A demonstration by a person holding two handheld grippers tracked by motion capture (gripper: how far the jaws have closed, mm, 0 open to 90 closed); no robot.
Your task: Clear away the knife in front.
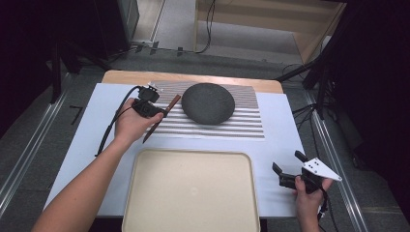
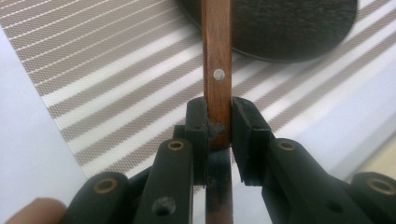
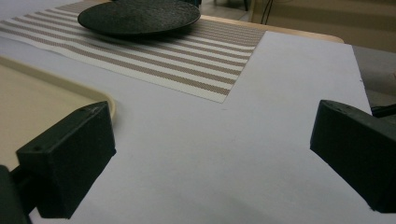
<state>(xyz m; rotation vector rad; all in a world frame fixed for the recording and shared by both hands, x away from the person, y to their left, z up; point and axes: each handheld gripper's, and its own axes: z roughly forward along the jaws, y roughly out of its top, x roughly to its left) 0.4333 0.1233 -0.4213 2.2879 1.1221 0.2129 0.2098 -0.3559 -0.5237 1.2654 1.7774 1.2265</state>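
A knife (image 1: 170, 106) with a brown wooden handle and a dark blade hangs slanted over the left end of the striped placemat (image 1: 241, 121). My left gripper (image 1: 152, 110) is shut on it. In the left gripper view the jaws (image 2: 218, 126) pinch the riveted handle (image 2: 217, 56), and the blade runs down between them. A dark round plate (image 1: 208, 103) lies on the placemat just right of the knife. My right gripper (image 1: 287, 161) rests low at the table's right front. Its jaws (image 3: 210, 154) stand wide open with nothing between them.
A large beige tray (image 1: 191, 193) sits at the table's front centre, its corner (image 3: 100, 100) left of the right gripper. A white sheet (image 1: 280, 125) covers the tabletop under the placemat. The dark plate (image 3: 139, 17) lies far ahead of the right gripper.
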